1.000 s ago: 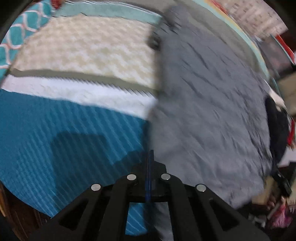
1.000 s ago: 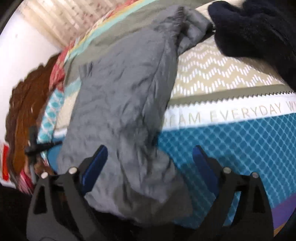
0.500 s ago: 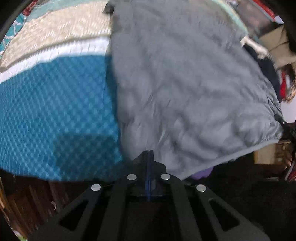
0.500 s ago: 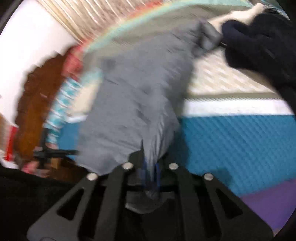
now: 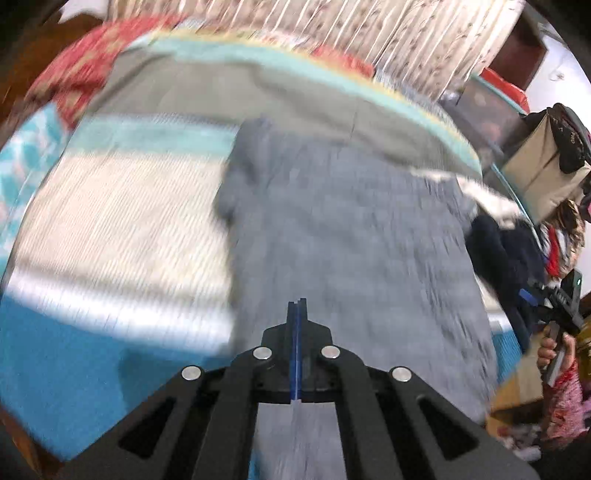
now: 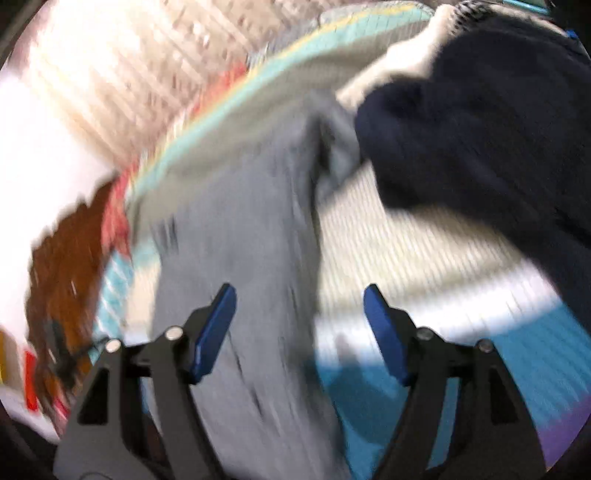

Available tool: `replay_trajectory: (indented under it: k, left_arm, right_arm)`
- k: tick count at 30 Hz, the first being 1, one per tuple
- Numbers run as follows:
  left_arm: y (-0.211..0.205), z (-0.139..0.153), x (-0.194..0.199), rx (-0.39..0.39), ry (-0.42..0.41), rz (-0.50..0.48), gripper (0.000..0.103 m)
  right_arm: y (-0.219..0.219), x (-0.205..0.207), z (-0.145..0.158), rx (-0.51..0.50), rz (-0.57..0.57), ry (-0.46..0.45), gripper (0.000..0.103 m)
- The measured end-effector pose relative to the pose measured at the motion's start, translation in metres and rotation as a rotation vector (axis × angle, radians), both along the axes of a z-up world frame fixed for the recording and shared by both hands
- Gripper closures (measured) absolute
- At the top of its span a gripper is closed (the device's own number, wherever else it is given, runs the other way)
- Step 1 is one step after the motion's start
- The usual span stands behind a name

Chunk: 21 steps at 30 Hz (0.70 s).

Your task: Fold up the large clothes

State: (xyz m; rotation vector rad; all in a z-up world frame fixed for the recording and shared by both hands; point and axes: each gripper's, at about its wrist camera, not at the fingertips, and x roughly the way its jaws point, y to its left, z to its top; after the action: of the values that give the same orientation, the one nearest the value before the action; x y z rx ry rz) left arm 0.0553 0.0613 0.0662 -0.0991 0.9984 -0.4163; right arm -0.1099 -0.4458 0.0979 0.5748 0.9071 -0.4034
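Note:
A large grey garment (image 5: 351, 236) lies lengthwise on a bed with a teal, white and beige patterned cover (image 5: 110, 236). Both views are blurred by motion. My left gripper (image 5: 296, 306) is shut over the garment's near end; whether cloth is pinched between its blue pads I cannot tell. In the right wrist view the grey garment (image 6: 243, 229) runs away from me, and my right gripper (image 6: 299, 325) is open and empty above its near end, one finger on each side of the garment's right edge.
A dark navy fleece garment (image 6: 480, 129) lies on the bed to the right of the grey one, also seen in the left wrist view (image 5: 506, 258). A brown wooden bed frame (image 6: 62, 266) is at left. Curtains (image 5: 332, 33) hang behind the bed. A beige bag (image 5: 539, 166) hangs at right.
My right gripper was shut on the grey garment's near end half a second ago and has now opened and let it go. Both grippers swung up; the views now look along the bed.

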Motion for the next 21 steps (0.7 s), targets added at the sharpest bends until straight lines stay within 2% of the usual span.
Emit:
replay_trajectory:
  k: [3,5,6,8,9,10,11,12,13,14,15,17,18,19,21]
  left_arm:
    - [-0.054,-0.044,0.067,0.024,0.009,0.050,0.081]
    - [-0.086,-0.076,0.105,0.075,0.024,0.065,0.081]
    - [-0.097,-0.082,0.119,0.101,0.019,0.073,0.081]
    - [-0.115,-0.114,0.139,0.200,0.009,0.072,0.081]
    - [-0.124,-0.136,0.151,0.252,0.037,0.074,0.081]
    - [-0.125,-0.148,0.153,0.260,0.028,0.078,0.080]
    - [-0.124,-0.147,0.148,0.254,-0.003,0.087,0.080]
    - [-0.125,-0.147,0.143,0.267,-0.031,0.090,0.080]
    - [-0.128,-0.146,0.141,0.280,-0.045,0.087,0.080]
    - [-0.128,-0.146,0.140,0.277,-0.053,0.084,0.080]
    - [-0.125,-0.146,0.138,0.264,-0.055,0.083,0.080]
    - [-0.118,-0.148,0.138,0.223,-0.056,0.090,0.080]
    - [-0.115,-0.152,0.142,0.206,-0.059,0.096,0.080]
    - [-0.114,-0.151,0.140,0.204,-0.066,0.098,0.080]
    - [-0.114,-0.152,0.140,0.209,-0.082,0.095,0.080]
  right_arm:
    - [-0.035,0.068,-0.043,-0.126,-0.053,0.062,0.035]
    - [-0.066,0.105,-0.064,-0.215,-0.093,0.114,0.036]
    - [-0.082,0.115,-0.075,-0.203,-0.121,0.122,0.036]
    - [-0.117,0.129,-0.094,-0.135,-0.199,0.125,0.035]
    - [-0.131,0.132,-0.100,-0.132,-0.246,0.103,0.035]
    - [-0.139,0.131,-0.099,-0.125,-0.266,0.074,0.036]
    - [-0.148,0.133,-0.102,-0.091,-0.276,0.042,0.041]
    - [-0.155,0.134,-0.101,-0.026,-0.279,0.008,0.068]
    - [-0.160,0.133,-0.098,0.061,-0.272,-0.064,0.092]
    - [-0.160,0.130,-0.083,0.114,-0.273,-0.165,0.093]
    - [-0.154,0.126,-0.056,0.050,-0.287,-0.221,0.095]
    - [-0.134,0.103,0.010,-0.162,-0.354,-0.353,0.095]
    - [-0.125,0.095,0.030,-0.216,-0.369,-0.398,0.095]
    - [-0.112,0.090,0.052,-0.280,-0.366,-0.428,0.095]
    - [-0.064,0.108,0.088,-0.554,-0.282,-0.362,0.095]
